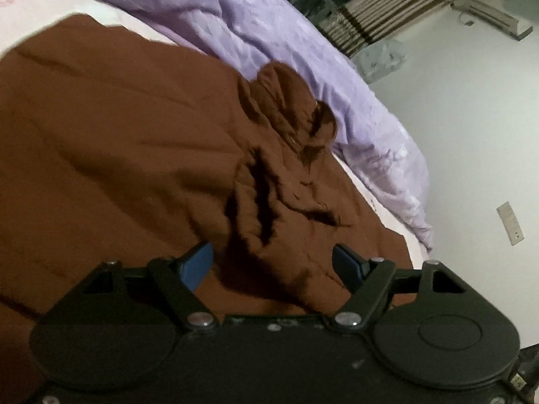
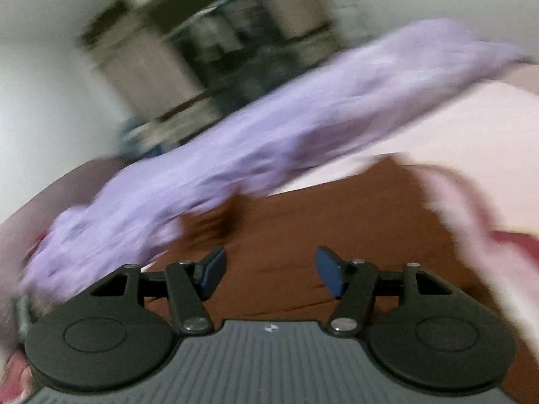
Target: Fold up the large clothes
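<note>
Open bed (image 1: 377, 185) is seen beside the brown garment (image 1: 118, 141); the far side is blocked by a bunched purple quilt (image 1: 269, 33) touching its edge.

Home bedroom: bed (image 1: 20, 6), lilac duvet (image 1: 269, 33).

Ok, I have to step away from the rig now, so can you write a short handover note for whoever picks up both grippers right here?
Left gripper: open, holding nothing, fingers either side of a bunched ridge of the brown garment.
Right gripper: open, empty, over a flat part of the same garment; that view is blurred.
The garment lies spread on the bed, with its crumpled hood toward the purple duvet beside it.
Done: garment laid out; no fold visible.
Left: smooth the bunched part, then all the folding.
</note>
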